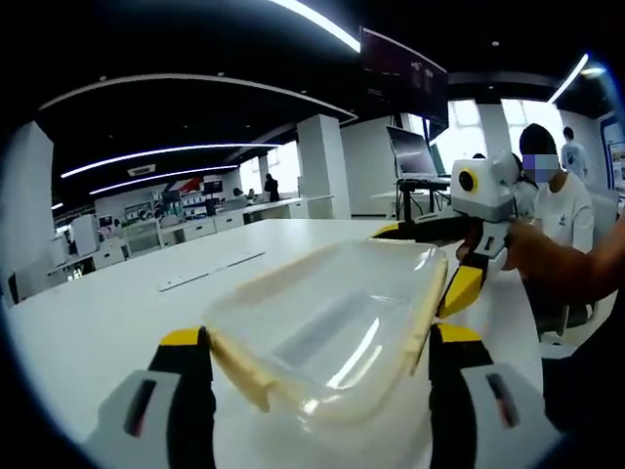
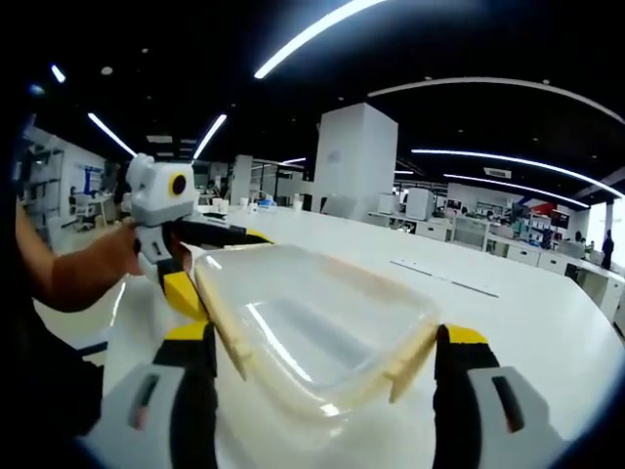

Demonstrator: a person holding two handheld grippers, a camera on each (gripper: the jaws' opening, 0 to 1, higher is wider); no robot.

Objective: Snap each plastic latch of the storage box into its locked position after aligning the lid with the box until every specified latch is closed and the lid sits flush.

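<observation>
Left gripper view: a broad white surface (image 1: pixel 127 313) runs back into a large open-plan room with white square pillars (image 1: pixel 324 161), long curved ceiling light strips (image 1: pixel 176 151) against a dark ceiling, and rows of desks with equipment at the far wall. A dark hanging screen (image 1: pixel 405 73) sits high at centre-right, and a laptop on a stand (image 1: pixel 415 156) is behind the surface. A seated person in a white shirt (image 1: pixel 562 205) is at the right edge.

The clear plastic storage-box lid with cream latches (image 1: pixel 337 322) is at the near centre, between the jaws of the left gripper (image 1: pixel 317 366). The jaws are spread wide, one yellow-tipped jaw at each side of the lid; whether they press on it cannot be told. The lid is tilted, its near edge raised toward the camera. The box itself cannot be made out beneath it. The right gripper (image 1: pixel 459 269), held by a hand (image 1: pixel 532 249), reaches in to the lid's far right edge.

Right gripper view: the same white surface (image 2: pixel 527 313) and pillar (image 2: pixel 354 161). The lid (image 2: pixel 312 322) lies between the right gripper's (image 2: pixel 322 366) widely spread jaws; contact cannot be told. The left gripper (image 2: pixel 186 264), held by a hand (image 2: pixel 112 254), meets the lid's far left corner.
</observation>
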